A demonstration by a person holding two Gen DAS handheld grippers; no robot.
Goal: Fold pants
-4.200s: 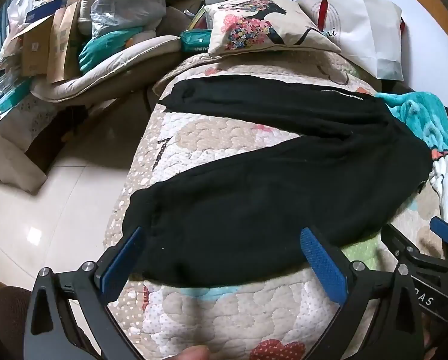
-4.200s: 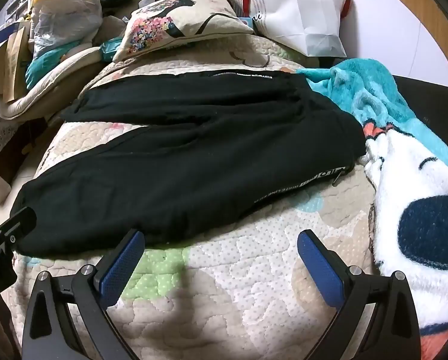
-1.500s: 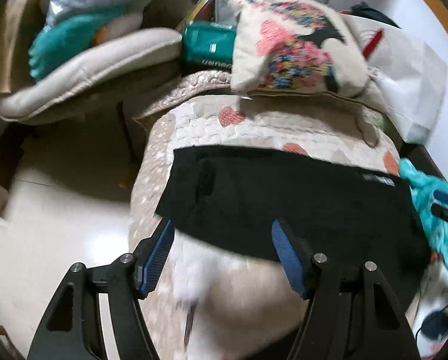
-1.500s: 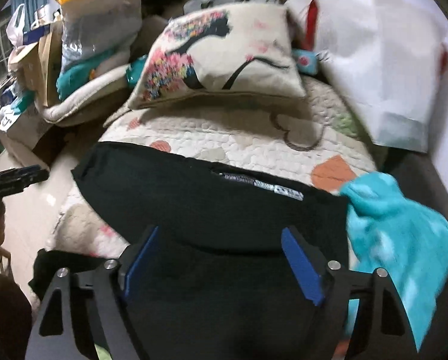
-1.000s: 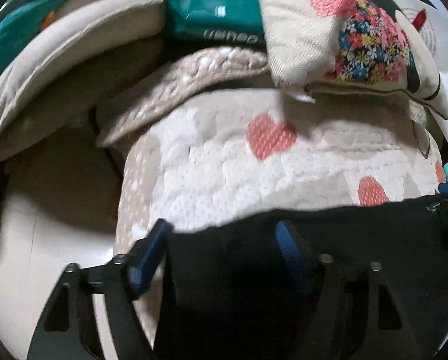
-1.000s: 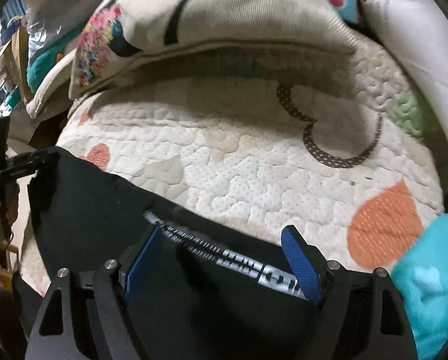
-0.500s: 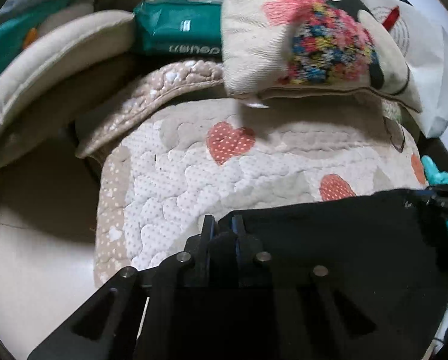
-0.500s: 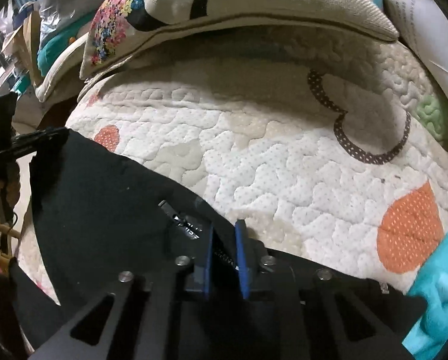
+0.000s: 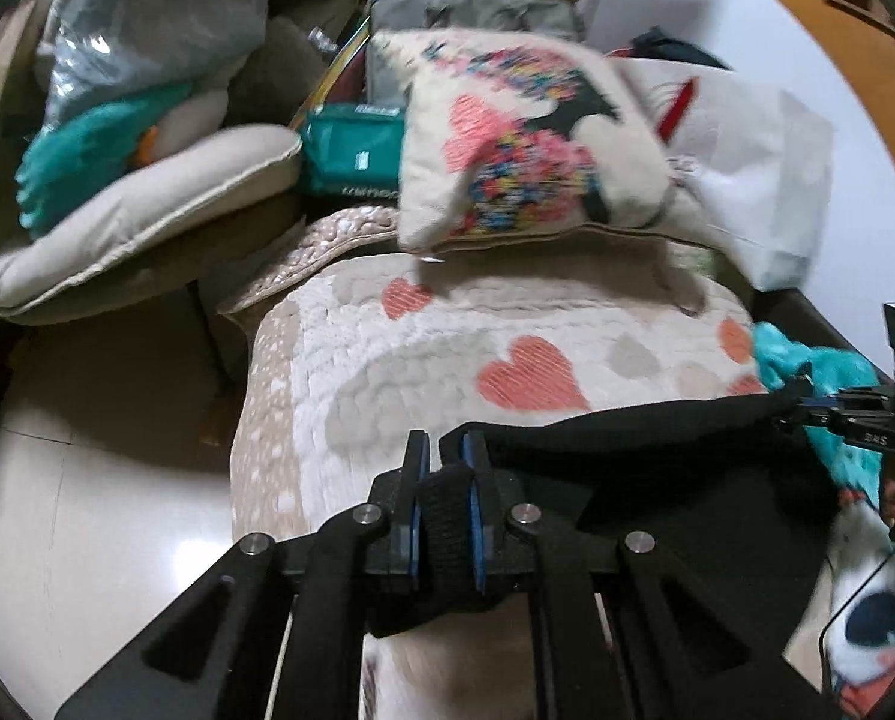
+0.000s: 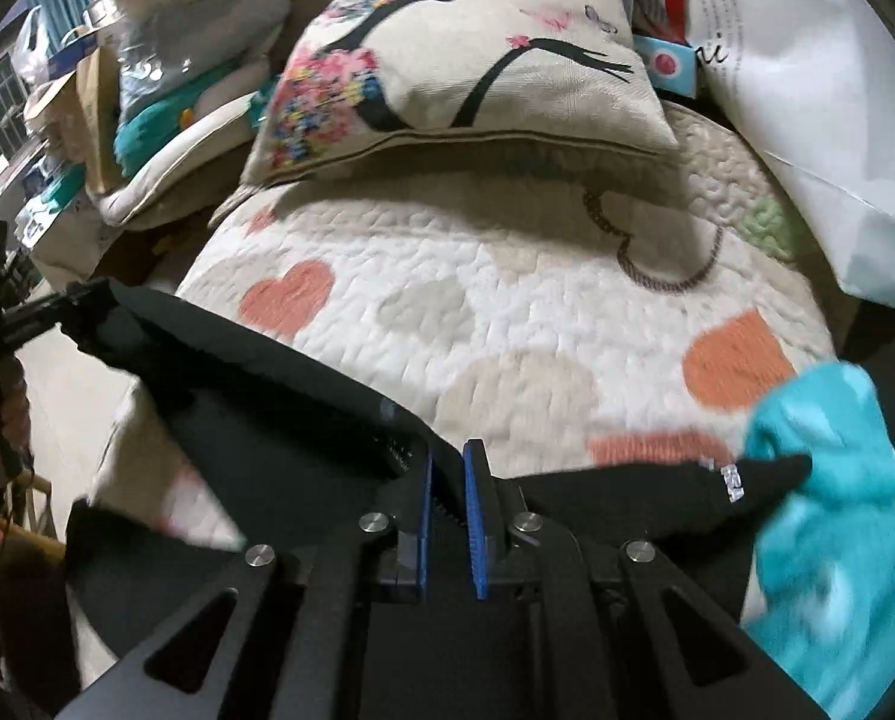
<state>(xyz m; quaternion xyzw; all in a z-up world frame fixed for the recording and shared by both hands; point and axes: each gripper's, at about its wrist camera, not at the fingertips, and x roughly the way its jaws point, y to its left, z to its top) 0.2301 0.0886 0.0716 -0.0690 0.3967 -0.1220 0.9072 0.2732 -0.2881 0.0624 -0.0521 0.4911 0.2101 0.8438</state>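
Note:
Black pants lie across a quilted bed. My left gripper is shut on the cuff end of the far pant leg, with cloth bunched between its blue pads. My right gripper is shut on the far edge of the same black pants nearer the waist, beside white lettering. The leg hangs taut between the two grippers, lifted off the quilt. The right gripper also shows at the right edge of the left wrist view; the left gripper shows at the left edge of the right wrist view.
A quilt with heart patches covers the bed. A floral cushion and a white paper bag stand at the head. A turquoise blanket lies on the right. Floor and piled clutter are to the left.
Both grippers moved to the far pant leg and shut on its edge. Since half a second ago they have lifted that edge and drawn it back toward me, baring more quilt.

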